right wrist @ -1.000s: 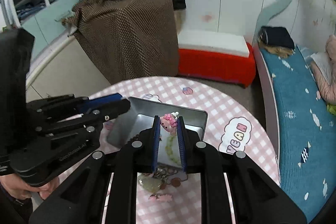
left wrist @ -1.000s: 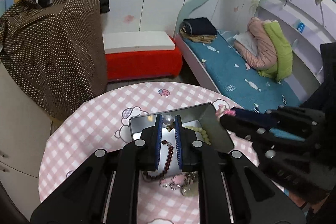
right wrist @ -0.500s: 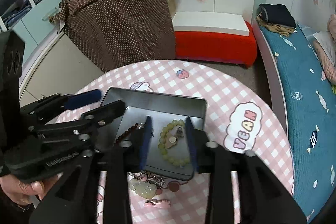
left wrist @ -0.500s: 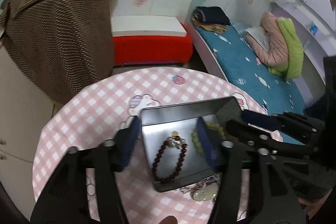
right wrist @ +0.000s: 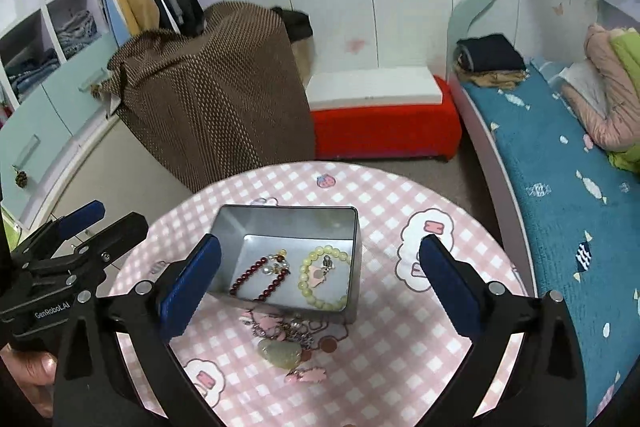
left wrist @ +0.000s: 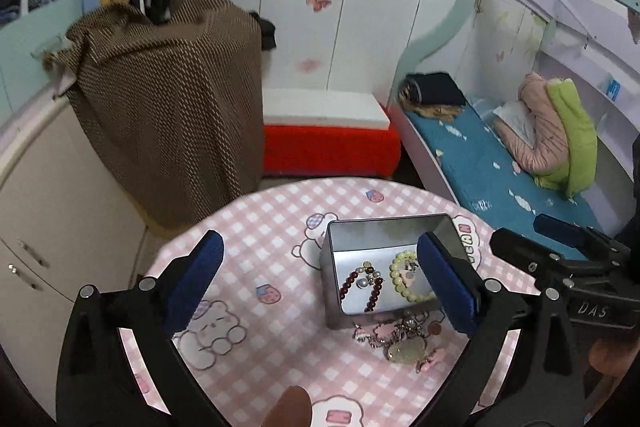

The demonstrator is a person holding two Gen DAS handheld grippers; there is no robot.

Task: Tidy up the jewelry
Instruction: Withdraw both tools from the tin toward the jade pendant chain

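An open silver tin [left wrist: 384, 223] [right wrist: 288, 213] stands on the round table. In it lie a dark red bead bracelet [left wrist: 360, 287] [right wrist: 256, 279] on the left and a pale green bead bracelet [left wrist: 404, 279] [right wrist: 324, 287] on the right. A tangle of chains with a jade pendant [left wrist: 404, 349] [right wrist: 280, 351] lies on the cloth in front of the tin. My left gripper [left wrist: 320, 267] [right wrist: 114, 217] hovers left of the tin, its jaws opening wide and holding nothing. My right gripper [right wrist: 320, 267] [left wrist: 528, 233] hovers above the tin's near side, its jaws also opening and holding nothing.
The table [right wrist: 400, 195] wears a pink checked cloth with cartoon prints. Behind it are a cabinet draped in brown dotted fabric [right wrist: 216, 99], a red bench [right wrist: 384, 131] and a bed with a blue cover [right wrist: 560, 163]. A person's hand [right wrist: 28, 367] holds the left gripper.
Both grippers have opened from shut, letting the red and the green bracelet drop into the tin. Both have since drawn back and up from the tin.
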